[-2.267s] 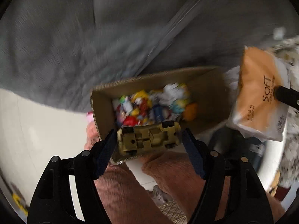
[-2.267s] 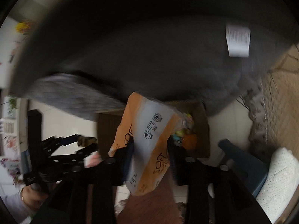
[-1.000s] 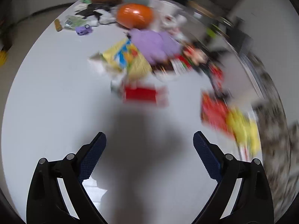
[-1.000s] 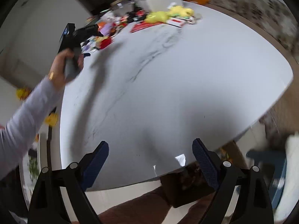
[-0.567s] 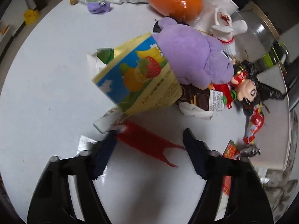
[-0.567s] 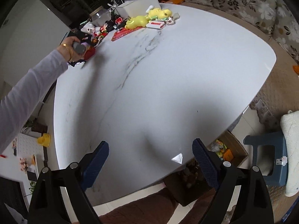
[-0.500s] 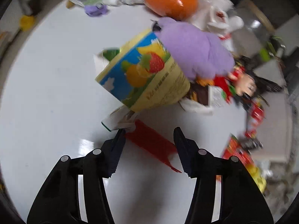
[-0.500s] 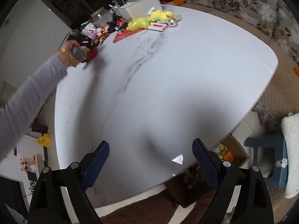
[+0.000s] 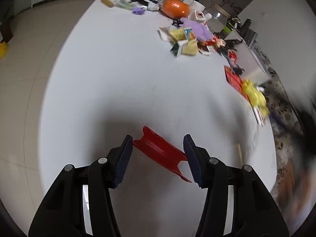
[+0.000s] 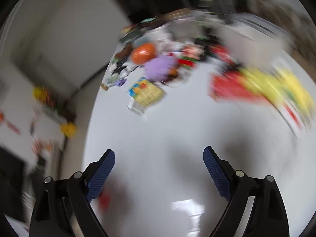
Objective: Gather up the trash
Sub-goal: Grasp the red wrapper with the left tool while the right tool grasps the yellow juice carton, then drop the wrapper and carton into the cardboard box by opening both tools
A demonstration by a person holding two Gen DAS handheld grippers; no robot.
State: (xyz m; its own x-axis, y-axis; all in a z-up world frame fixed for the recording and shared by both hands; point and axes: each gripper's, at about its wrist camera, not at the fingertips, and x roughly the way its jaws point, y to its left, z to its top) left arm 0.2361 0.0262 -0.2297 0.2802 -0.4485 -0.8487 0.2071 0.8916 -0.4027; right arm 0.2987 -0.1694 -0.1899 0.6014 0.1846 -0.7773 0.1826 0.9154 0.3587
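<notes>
A red torn wrapper point(image 9: 158, 150) spans the gap between the blue pads of my left gripper point(image 9: 157, 138), which is shut on it just above the white round table point(image 9: 118, 79). The wrapper's ragged end trails toward the right finger. My right gripper point(image 10: 159, 151) hangs open over the table point(image 10: 167, 128) with nothing between its fingers; its view is badly blurred. More litter lies far ahead in a pile: a fruit-printed packet point(image 9: 185, 41) beside a purple plush point(image 9: 197, 29).
An orange egg-shaped toy point(image 9: 174, 10), dolls and small scraps crowd the table's far rim. A red packet point(image 9: 234, 79) and a yellow toy point(image 9: 254, 96) sit near the right edge. A floral sofa point(image 9: 280, 102) stands beyond; pale floor tiles point(image 9: 23, 79) lie left.
My left gripper shut on the red wrapper beside the fruit packet and drew back from the pile with it. The right wrist view swung toward the pile and blurred.
</notes>
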